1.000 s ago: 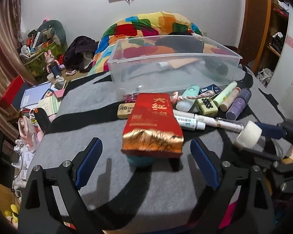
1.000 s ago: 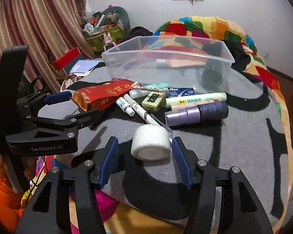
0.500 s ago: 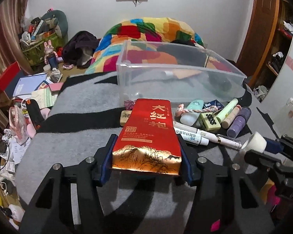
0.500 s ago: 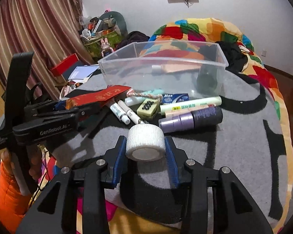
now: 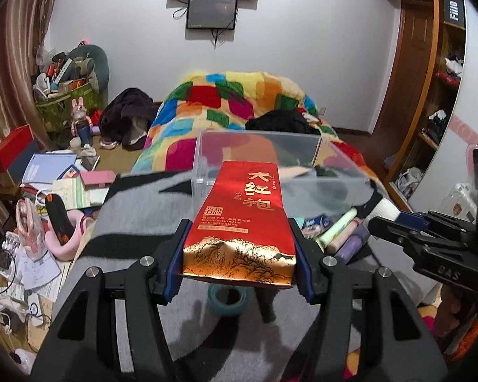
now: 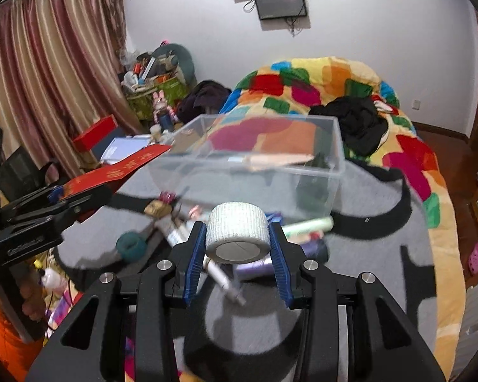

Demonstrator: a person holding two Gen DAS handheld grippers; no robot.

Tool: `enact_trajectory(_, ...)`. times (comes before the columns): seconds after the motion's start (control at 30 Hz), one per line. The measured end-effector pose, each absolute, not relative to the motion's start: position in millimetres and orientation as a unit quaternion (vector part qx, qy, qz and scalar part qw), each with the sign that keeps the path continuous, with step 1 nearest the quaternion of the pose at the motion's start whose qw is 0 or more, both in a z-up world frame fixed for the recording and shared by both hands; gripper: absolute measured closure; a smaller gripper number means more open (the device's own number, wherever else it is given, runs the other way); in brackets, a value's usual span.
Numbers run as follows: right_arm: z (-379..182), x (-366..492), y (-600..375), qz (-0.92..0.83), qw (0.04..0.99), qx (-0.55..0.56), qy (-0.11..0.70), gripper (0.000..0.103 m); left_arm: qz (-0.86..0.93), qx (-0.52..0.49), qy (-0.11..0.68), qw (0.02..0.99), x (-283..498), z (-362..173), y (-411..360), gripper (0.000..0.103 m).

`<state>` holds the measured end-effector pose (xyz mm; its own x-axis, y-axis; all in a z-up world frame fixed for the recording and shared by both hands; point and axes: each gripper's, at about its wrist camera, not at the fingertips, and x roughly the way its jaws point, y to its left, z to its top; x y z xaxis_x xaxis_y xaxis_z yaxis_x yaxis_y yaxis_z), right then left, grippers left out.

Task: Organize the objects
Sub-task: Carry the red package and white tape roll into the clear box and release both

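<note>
My left gripper [image 5: 239, 254] is shut on a red and gold tea packet [image 5: 242, 219] and holds it lifted above the grey blanket, in front of the clear plastic bin [image 5: 204, 159]. My right gripper [image 6: 237, 248] is shut on a white tape roll [image 6: 237, 232], lifted in front of the clear bin [image 6: 334, 172]. The packet [image 6: 124, 168] and left gripper show at the left of the right wrist view. The roll [image 5: 384, 208] shows at the right of the left wrist view.
A teal tape roll [image 5: 228, 297] lies on the grey blanket [image 5: 127, 210] under the packet. Tubes, pens and small boxes [image 6: 306, 226] lie before the bin. A colourful quilt [image 6: 318, 89] is behind. Floor clutter [image 5: 57, 184] lies to the left.
Both grippers closed on their objects and lifted them off the blanket, tilting upward toward the bin. The teal roll under the packet is now uncovered.
</note>
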<state>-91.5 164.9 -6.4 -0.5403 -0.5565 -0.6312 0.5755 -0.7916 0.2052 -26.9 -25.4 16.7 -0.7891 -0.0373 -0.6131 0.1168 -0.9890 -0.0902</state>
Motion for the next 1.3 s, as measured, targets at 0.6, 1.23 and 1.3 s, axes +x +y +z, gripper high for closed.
enact_trajectory(0.6,6.3,-169.3,159.1,-0.894,0.283,0.347,-0.005,0.067,-0.934,0.343,0.093,0.022,-105.2,13.3,-35.2,0.046)
enact_trajectory(1.23,-24.0,-214.3,129.8,-0.878,0.273,0.393,0.03,0.067,-0.915,0.398,0.07,-0.002,-165.4,-7.6,-24.7,0.046)
enact_trajectory(1.3,-26.3,-214.7,126.8,-0.875,0.274,0.398,0.032,0.066,-0.915,0.399,0.068,-0.004,-166.1,-7.7,-22.0,0.044)
